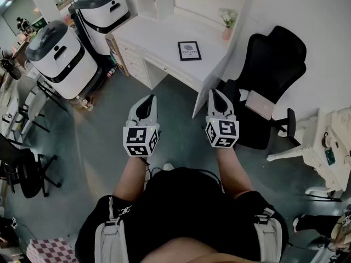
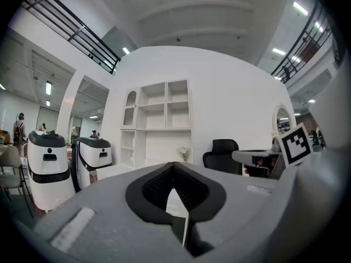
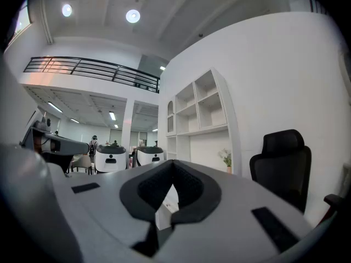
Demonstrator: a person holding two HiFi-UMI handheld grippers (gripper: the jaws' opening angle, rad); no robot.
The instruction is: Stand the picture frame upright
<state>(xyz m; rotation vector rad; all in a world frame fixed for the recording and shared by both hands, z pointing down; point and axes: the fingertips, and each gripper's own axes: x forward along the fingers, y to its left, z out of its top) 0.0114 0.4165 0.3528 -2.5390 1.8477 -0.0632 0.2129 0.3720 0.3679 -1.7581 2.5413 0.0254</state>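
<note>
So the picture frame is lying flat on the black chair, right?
Not quite. The picture frame is lying flat on the white desk, not on the black chair, which stands beside the desk. The head view shows it.

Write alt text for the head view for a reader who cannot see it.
A person holds a left claw and right claw, both shut, side by side above a grey floor, short of a white desk where a black frame lies flat. A black chair stands right of the desk.
</note>
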